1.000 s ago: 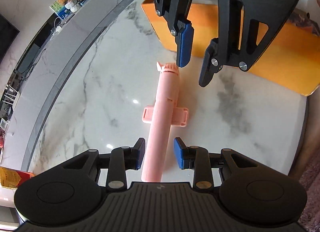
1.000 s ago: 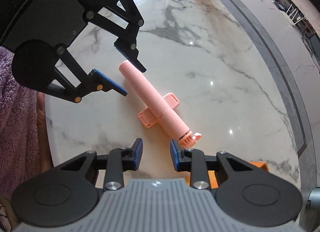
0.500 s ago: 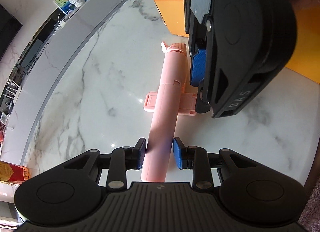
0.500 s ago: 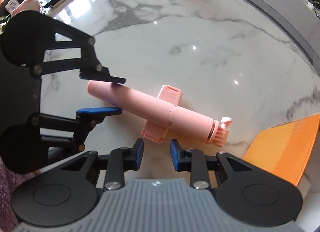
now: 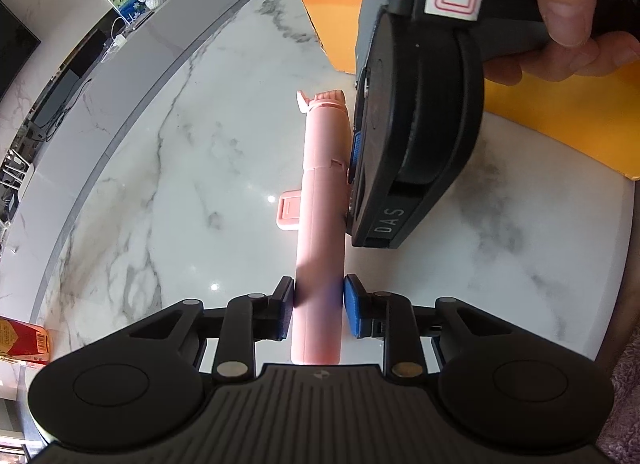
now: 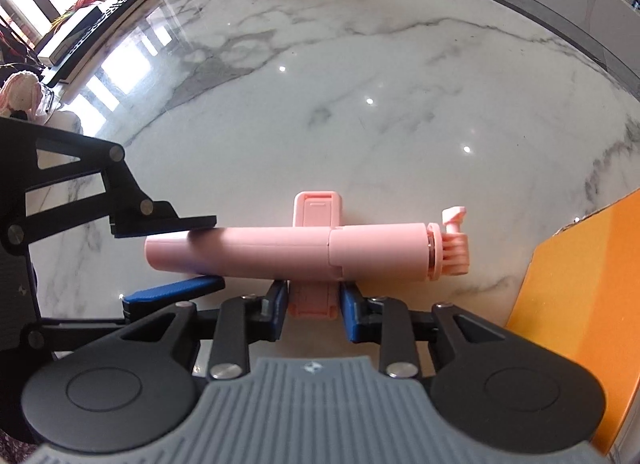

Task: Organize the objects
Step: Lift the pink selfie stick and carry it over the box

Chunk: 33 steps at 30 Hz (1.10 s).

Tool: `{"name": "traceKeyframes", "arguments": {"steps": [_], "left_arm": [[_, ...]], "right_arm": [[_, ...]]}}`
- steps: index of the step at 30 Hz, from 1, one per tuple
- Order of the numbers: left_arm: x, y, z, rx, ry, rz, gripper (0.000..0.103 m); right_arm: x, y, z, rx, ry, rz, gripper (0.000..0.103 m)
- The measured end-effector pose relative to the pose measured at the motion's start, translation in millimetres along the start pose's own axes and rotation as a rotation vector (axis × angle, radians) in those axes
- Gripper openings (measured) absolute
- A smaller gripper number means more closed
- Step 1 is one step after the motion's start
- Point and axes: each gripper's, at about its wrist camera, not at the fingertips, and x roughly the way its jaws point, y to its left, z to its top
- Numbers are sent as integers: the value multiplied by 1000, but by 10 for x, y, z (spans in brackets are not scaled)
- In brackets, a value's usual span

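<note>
Marble worktop fills both views; an orange box sits at the right edge of the right wrist frame and at the upper right of the left wrist frame.

Step in hand, as judged: two-handed pickup of the pink selfie stick, presumably for transfer to the box. The stick lies flat at frame centre, its clamp wings spread crosswise.

Left hand-held gripper — pads pressed to both sides of the handle end, clamped on the stick.

Right hand-held gripper — fingers straddle the near clamp wing; firm contact cannot be told.

Pose: the two tools meet at right angles, the right one held low over the stick's middle.

Next move calls for a confirmed right grip, then a level lift toward the box.
</note>
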Motion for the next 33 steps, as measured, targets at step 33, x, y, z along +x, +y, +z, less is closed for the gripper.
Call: {"name": "traceKeyframes", "arguments": {"steps": [33], "left_arm": [[-1064,-694,1660,147,-228,-141,31]], "right_arm": [[-2183,-1048,-902,103,-56,-169,30]]}}
